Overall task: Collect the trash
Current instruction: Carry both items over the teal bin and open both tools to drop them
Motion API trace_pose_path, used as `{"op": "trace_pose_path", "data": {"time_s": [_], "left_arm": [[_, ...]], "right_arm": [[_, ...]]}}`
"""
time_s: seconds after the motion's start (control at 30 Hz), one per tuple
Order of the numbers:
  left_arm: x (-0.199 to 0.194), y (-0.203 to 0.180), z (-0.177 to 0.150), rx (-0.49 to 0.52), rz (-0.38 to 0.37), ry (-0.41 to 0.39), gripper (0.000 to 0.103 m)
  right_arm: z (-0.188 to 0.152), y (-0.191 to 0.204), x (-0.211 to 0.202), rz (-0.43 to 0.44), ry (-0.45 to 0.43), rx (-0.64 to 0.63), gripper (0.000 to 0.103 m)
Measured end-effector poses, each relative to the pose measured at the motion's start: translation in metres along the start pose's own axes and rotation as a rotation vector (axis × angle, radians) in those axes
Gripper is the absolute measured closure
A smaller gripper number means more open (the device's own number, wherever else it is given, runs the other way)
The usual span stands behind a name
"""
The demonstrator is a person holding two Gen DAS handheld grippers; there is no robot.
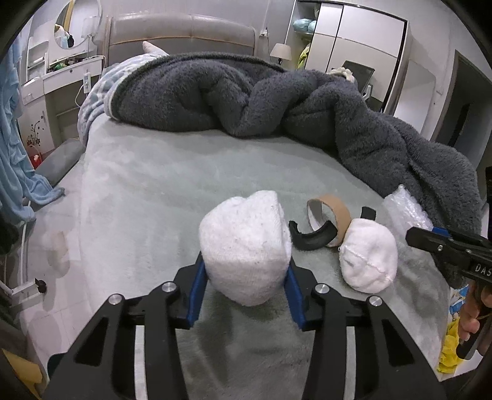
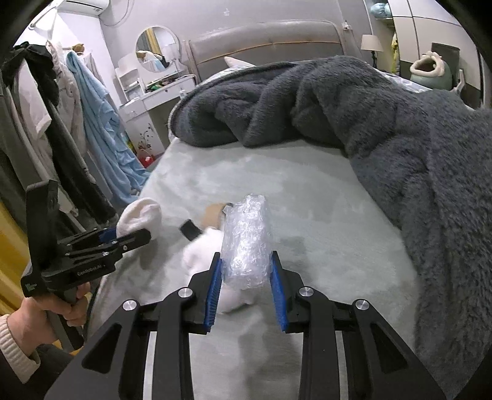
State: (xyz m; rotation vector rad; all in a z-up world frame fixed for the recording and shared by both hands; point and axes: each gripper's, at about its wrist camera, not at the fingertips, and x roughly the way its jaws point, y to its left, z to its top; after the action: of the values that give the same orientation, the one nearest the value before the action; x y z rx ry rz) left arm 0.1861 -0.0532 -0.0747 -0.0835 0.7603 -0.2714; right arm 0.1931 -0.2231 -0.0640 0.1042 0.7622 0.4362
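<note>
Two hand-held grippers, left hand-held gripper point(image 2: 135, 237) marked "GenRobot.AI"

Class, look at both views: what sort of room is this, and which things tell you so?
A bedroom, most likely: a bed with a padded headboard, a rumpled grey blanket on it, and a wardrobe behind.

Bedroom around me. Bed point(image 1: 184, 172) under pale grey-green plush sheet; rumpled dark grey fleece blanket point(image 1: 246, 95) heaped across far side. Padded grey headboard point(image 1: 181, 30) against pale wall. Left of bed: white vanity point(image 1: 70, 74) with round mirror point(image 2: 157, 49), cluttered top, flower decal on side. Light blue garment point(image 2: 101, 123) hangs beside darker clothes on rack. Air conditioner point(image 2: 86, 6) high on wall. Lamp with pale shade point(image 1: 281, 50) beyond bed. White wardrobe point(image 1: 353, 40) at right, dark doorway point(image 1: 461, 107) beside it. Floor pale tile point(image 1: 46, 246).
</note>
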Motion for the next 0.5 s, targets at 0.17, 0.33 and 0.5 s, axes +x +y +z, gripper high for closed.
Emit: {"op": "trace_pose_path", "data": {"time_s": [0.17,0.33,0.5], "left_arm": [[-0.012,0.006,0.0,0.008,-0.007,-0.005,0.055],[-0.019,0.014,-0.007,0.03,-0.004,0.027,0.055],[-0.023,0.022,-0.018,0.074,0.016,0.082,0.055]], "right_arm": [[0.005,0.023,0.004,0.029,-0.007,-0.03,0.073],[0.011,0.047,0.01,0.065,-0.008,-0.061,0.073],[0.013,0.075,0.023,0.097,0.012,-0.101,0.073]]}}
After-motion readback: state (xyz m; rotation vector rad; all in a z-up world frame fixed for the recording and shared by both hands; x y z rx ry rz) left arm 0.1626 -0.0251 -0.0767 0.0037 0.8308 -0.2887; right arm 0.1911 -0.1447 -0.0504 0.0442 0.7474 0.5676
